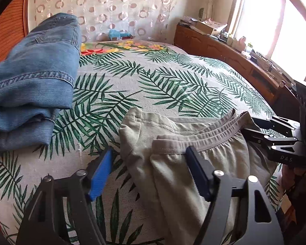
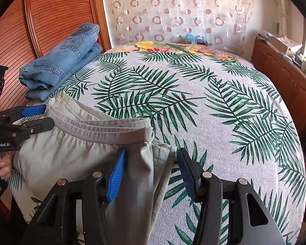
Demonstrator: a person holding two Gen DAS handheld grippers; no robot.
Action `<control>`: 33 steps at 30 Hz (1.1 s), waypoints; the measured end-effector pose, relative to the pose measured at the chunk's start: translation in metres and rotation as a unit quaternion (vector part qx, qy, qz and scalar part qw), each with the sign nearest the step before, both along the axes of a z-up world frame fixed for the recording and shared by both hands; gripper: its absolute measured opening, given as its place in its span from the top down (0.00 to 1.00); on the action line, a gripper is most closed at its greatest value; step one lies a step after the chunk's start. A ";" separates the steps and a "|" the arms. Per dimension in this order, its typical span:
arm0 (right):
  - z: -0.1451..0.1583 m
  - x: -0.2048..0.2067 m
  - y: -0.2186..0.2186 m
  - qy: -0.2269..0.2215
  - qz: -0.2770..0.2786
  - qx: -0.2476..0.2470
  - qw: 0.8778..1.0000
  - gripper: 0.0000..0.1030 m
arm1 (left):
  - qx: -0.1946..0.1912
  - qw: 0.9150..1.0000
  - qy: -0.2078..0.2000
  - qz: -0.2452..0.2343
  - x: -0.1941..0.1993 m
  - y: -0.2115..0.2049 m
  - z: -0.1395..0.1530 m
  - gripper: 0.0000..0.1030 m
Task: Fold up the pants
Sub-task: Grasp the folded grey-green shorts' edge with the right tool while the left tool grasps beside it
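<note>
The pale grey-green cotton pants (image 2: 75, 153) lie bunched on the palm-leaf bedspread (image 2: 214, 122), waistband up. Left gripper (image 1: 148, 173) and right gripper (image 2: 150, 173) straddle opposite waistband corners, jaws apart, not clamping. Step: acquiring grip. Next: close both, then lift evenly.

Home bedroom — bed (image 2: 214, 106), curtain (image 2: 173, 10)
</note>
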State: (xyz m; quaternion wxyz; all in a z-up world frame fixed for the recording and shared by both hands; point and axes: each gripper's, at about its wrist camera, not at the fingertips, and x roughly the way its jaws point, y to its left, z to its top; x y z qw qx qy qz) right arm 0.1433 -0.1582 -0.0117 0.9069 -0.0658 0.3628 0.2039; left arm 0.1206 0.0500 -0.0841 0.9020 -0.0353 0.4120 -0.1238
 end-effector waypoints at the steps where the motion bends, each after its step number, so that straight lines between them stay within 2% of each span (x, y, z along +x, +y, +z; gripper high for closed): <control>1: 0.000 -0.001 0.001 -0.002 0.000 -0.004 1.000 0.48 | -0.003 1.000 0.004 -0.002 0.001 0.000 -0.001 0.37; 6: 0.000 -0.003 0.000 -0.002 0.002 -0.003 1.000 0.48 | -0.003 1.000 0.009 -0.005 0.004 -0.003 -0.002 0.40; 8: 0.000 -0.003 0.001 -0.002 0.006 -0.004 1.000 0.53 | 0.001 1.000 0.009 -0.006 0.004 -0.004 -0.002 0.40; 9: 0.000 -0.004 0.002 -0.002 0.013 -0.002 1.000 0.61 | 0.001 1.000 0.009 -0.006 0.004 -0.004 -0.002 0.42; 10: 0.000 -0.005 0.003 -0.002 0.022 0.001 1.000 0.69 | 0.001 1.000 0.009 -0.009 0.004 -0.005 -0.002 0.45; 12: 0.001 -0.007 0.005 -0.002 0.030 0.002 1.000 0.76 | -0.005 1.000 0.009 -0.018 0.004 -0.006 -0.002 0.61; 18: 0.000 -0.008 0.003 0.001 0.037 0.012 0.999 0.86 | -0.023 0.999 -0.007 -0.026 -0.002 -0.008 0.005 0.78; 26: 0.007 -0.023 0.000 -0.012 0.033 0.029 0.999 0.89 | -0.016 0.998 -0.058 -0.031 -0.026 -0.018 0.033 0.80; 33: 0.026 -0.045 -0.011 -0.043 0.029 0.053 0.997 0.89 | -0.017 0.994 -0.098 -0.033 -0.043 -0.023 0.058 0.81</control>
